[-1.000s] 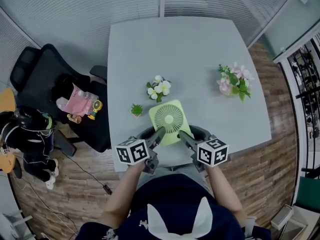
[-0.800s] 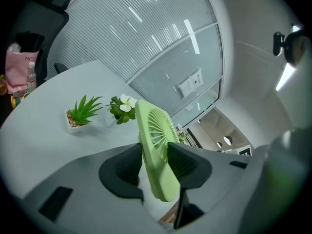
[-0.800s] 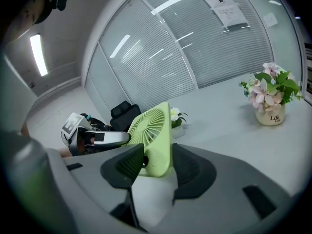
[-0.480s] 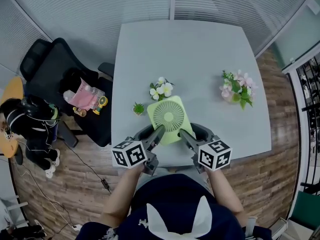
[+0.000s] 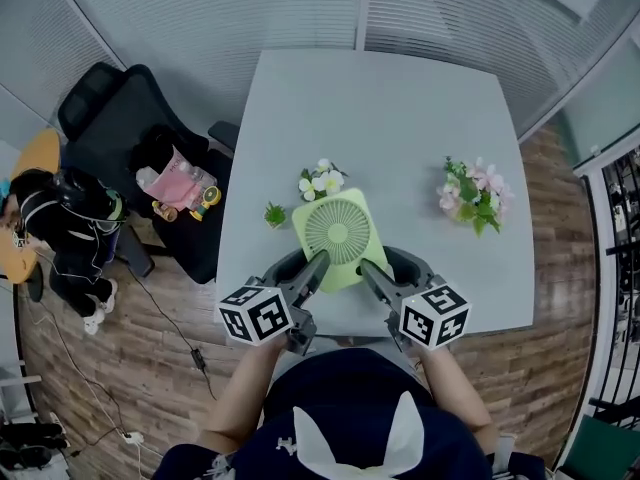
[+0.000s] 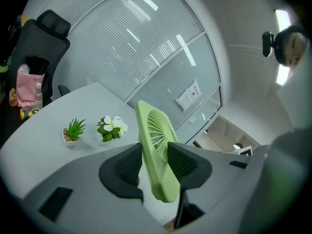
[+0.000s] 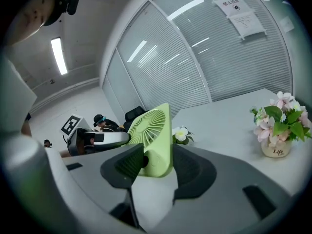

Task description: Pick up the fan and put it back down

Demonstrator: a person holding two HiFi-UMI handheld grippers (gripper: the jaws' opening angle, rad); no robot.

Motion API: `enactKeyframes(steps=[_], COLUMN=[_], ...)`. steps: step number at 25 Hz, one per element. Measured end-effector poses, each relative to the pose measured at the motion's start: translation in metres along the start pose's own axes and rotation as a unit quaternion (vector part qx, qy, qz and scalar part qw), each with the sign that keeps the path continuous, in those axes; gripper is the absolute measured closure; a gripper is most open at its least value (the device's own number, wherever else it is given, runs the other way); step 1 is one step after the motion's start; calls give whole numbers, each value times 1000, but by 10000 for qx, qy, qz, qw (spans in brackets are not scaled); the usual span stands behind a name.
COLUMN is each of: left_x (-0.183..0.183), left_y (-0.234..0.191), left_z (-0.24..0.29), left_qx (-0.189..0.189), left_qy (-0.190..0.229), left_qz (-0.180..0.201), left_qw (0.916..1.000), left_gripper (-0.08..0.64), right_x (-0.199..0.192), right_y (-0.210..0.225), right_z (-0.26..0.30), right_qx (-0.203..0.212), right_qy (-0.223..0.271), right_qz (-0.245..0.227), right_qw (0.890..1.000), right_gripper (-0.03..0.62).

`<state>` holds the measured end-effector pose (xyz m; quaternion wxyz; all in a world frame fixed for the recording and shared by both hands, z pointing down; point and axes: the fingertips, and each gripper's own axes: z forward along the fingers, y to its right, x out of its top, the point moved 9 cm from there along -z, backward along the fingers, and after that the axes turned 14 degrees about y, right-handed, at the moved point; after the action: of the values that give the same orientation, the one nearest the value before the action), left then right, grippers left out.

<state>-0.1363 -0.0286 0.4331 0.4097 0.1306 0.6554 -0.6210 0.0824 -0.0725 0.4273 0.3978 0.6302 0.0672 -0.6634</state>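
The light green square fan [image 5: 337, 235] hangs above the grey table [image 5: 400, 128], held between both grippers. My left gripper [image 5: 318, 265] is shut on the fan's near left corner; the fan [image 6: 155, 152] stands edge-on between its dark pads. My right gripper [image 5: 366, 269] is shut on the near right corner, where the fan [image 7: 152, 140] sits clamped between its pads. The fan's round grille faces up towards the head camera.
A white-flower pot [image 5: 320, 180] and a tiny green plant [image 5: 275, 214] stand just beyond the fan. A pink bouquet in a pot [image 5: 471, 194] is at the table's right. A black office chair [image 5: 150, 158] with bottles and a pink bag stands left of the table.
Both grippers have risen with the fan held between them; the fan looks a little larger and higher in the head view. The grips have not altered.
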Motion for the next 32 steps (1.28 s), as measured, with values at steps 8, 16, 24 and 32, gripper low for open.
enactKeyframes(steps=[8,16,24,32], left_x=[3,-4,-24,-44], left_y=[21,36,51,70], left_z=[-10,-10,7,40], left_qx=[214,254,111,-280], left_qy=[320,368,50,-473], left_qz=[163,202,190,286], left_qw=[9991,9988,9997,9981], left_gripper=[399,399,399,399], right_x=[12,16,11,6], right_y=[-1,2,18,39], right_z=[-6,-20,-51,-87], right_qx=[346,369,45,-542], right_qy=[79,107,202,449], right_qz=[-71,-100,9,191], right_qw=[9993,9992,9998,9973], right_gripper=[400,400,400,402])
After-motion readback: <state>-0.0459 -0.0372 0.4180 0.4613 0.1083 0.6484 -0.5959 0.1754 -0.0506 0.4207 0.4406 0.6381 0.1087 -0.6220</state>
